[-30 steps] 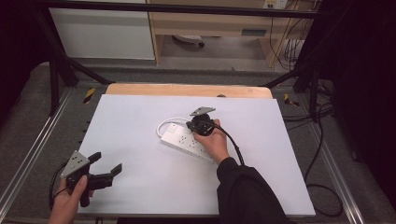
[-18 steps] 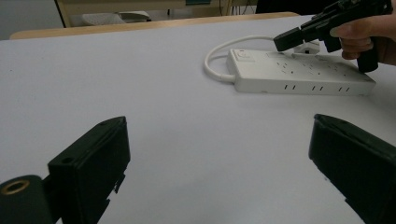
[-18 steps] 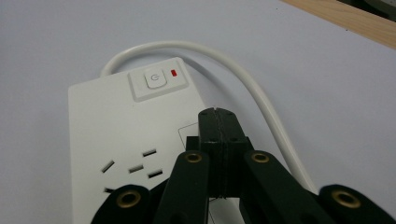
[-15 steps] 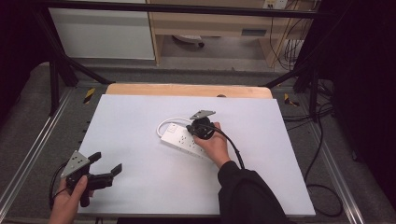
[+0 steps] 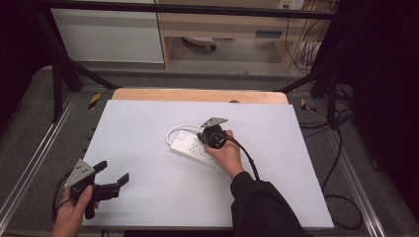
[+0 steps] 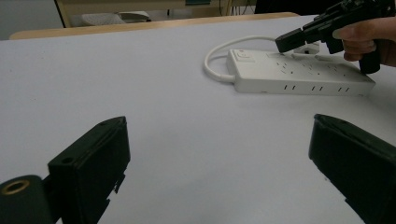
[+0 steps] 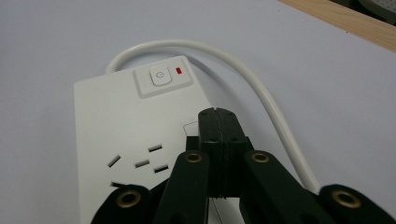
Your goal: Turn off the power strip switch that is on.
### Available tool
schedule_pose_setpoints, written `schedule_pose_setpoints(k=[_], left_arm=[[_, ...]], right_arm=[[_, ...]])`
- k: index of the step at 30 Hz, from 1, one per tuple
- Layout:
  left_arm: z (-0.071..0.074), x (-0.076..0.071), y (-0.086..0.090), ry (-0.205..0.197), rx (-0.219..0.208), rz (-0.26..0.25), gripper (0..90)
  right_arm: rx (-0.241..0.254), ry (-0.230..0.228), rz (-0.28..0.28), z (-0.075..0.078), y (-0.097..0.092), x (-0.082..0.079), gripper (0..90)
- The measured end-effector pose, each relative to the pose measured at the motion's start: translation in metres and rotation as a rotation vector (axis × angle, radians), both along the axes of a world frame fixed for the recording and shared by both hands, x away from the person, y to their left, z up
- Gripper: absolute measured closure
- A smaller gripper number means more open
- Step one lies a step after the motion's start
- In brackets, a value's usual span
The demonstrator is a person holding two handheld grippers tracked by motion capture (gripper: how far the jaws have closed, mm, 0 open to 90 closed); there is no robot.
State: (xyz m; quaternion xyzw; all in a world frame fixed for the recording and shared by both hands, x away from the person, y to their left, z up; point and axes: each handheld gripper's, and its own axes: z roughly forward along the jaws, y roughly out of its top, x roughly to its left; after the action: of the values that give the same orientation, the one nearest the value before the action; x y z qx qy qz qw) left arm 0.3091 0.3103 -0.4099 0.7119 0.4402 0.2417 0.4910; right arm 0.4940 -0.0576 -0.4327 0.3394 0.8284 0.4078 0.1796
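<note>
White plastic is the centre of it all: a long white plastic power strip (image 5: 195,149) with a rounded cord (image 5: 171,134) is lying flat on the pale grey table sheet (image 5: 148,123), roughly at its middle, and everything else is arranged around it. The right gripper (image 7: 217,122) is hovering over the strip's switch end, its black jaws pressed tight together with nothing between them, tips pointing toward the square white power button (image 7: 159,77) and stopping just short of it. Whether the tips are resting on the strip's top face is hard to tell from the right gripper view. Beside that button a small red indicator (image 7: 179,71) is showing, but whether it is lit or merely red plastic I cannot tell.

Well away from the strip, toward the near left corner of the sheet, the left gripper (image 5: 112,174) is waiting with its jaws spread wide and holding nothing; from its own view the strip (image 6: 299,74) and the right gripper (image 6: 299,39) are sitting ahead and to the right.

By my reading, the job is a press on that button with the closed tips, and the approach is looking nearly finished: the jaws are lined up just below the button. Left to do, as I judge it: nudging forward, pushing down, then lifting off. No sockets are carrying plugs.
</note>
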Motion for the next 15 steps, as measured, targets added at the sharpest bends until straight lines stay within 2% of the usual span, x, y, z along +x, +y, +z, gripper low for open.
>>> schedule_pose_setpoints(k=[15], left_arm=[[0.0000,0.0000,-0.0001,-0.001,0.002,-0.001,5.2]], right_arm=[[0.003,-0.005,-0.006,-0.0020,-0.0023,-0.0023,90.0]])
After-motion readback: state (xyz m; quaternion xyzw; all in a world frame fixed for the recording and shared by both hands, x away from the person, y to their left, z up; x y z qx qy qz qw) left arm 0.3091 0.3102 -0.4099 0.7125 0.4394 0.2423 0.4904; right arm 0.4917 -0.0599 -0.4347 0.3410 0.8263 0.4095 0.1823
